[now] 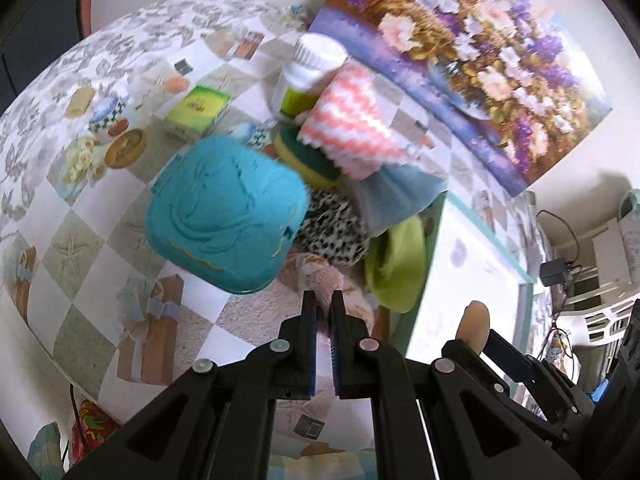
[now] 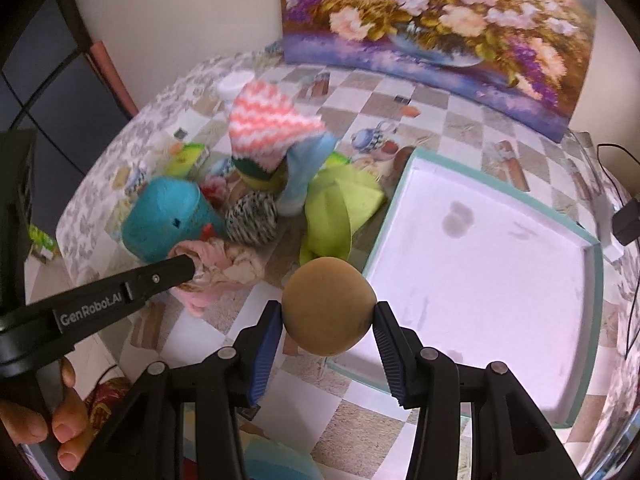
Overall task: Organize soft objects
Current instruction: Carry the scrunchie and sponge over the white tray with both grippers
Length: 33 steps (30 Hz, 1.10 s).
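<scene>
My right gripper (image 2: 329,312) is shut on a tan soft ball (image 2: 329,306), held above the table beside the left edge of a white tray with a teal rim (image 2: 592,256). My left gripper (image 1: 323,300) is nearly closed, pinching a pink and beige plush toy (image 1: 320,276); in the right wrist view its tip sits on that plush toy (image 2: 224,264). A heap of soft things lies beyond: a teal cushion (image 1: 224,212), a black-and-white fuzzy ball (image 2: 251,218), a lime green cloth (image 2: 340,212), a pink zigzag cloth (image 2: 268,128), a pale blue cloth (image 2: 308,164).
A yellow-green sponge (image 1: 304,160), a white-capped bottle (image 1: 316,64) and a green box (image 1: 198,110) stand behind the heap. A flower painting (image 2: 440,20) leans on the wall. The tray (image 1: 524,280) lies right of the heap. Cables and an adapter (image 2: 626,220) sit at the far right.
</scene>
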{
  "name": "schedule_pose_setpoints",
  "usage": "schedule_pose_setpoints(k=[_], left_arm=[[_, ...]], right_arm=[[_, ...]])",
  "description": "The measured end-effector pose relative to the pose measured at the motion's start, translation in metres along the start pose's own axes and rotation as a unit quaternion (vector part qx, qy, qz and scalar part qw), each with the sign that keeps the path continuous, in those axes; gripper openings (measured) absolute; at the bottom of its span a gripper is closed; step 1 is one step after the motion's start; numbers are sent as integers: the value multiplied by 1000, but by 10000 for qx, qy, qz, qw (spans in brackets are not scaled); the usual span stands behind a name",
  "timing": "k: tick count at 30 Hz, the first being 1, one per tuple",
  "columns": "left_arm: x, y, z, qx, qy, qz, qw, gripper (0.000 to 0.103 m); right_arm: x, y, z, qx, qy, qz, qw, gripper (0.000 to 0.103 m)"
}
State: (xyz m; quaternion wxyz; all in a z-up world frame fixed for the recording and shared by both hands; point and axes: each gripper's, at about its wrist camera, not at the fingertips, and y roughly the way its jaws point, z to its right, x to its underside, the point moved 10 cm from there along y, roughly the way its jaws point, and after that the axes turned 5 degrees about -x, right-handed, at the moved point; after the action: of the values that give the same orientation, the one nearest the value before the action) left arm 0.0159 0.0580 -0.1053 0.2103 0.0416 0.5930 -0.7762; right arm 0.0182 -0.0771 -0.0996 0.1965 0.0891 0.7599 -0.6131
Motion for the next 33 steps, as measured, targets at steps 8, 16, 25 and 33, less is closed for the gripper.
schedule_pose_setpoints(k=[8, 16, 25, 33], left_arm=[[-16, -31, 20, 123, 311, 518, 9981, 5], [-33, -74, 78, 151, 1166, 1117, 9868, 5], [-40, -67, 152, -62, 2164, 1212, 9687, 5], [-34, -40, 207, 31, 2667, 1192, 9564, 5]], right_arm=[[-14, -30, 11, 48, 202, 420, 9989, 50], [-21, -56, 39, 240, 548, 777, 9952, 50], [-17, -69, 97, 767, 1138, 854, 9868, 50], [8, -67, 173, 1447, 1874, 681, 9692, 50]])
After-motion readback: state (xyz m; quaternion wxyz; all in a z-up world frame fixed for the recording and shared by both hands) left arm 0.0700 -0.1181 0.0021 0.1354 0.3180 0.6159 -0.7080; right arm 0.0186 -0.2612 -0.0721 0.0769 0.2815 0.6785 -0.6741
